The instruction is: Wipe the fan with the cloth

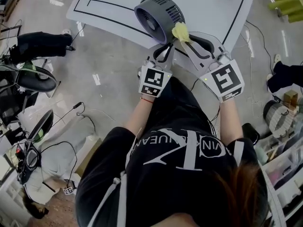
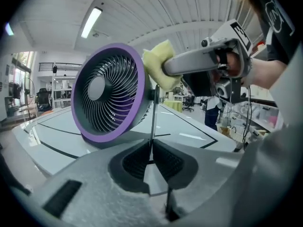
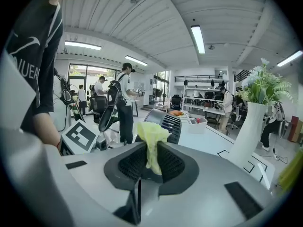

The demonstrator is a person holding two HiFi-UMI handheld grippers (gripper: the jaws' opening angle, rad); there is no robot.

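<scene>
Broadly, the white table is the first worry: the fan stands close to its near edge, purple rim facing away from the right gripper, and nothing clamps it down. A firm sideways push could slide the fan along the smooth top or tip it on its base.

The left gripper has its jaws pressed together with nothing between them, just beside the fan's base. In that state it can only nudge the fan, not brace it, and a careless nudge would add to the sliding.

The right gripper is clamped on the yellow cloth, which is bunched against the fan's housing behind the rim. Only a narrow fold sits between the pads, so the vent ribs could probably catch the cloth and pull it free.
</scene>
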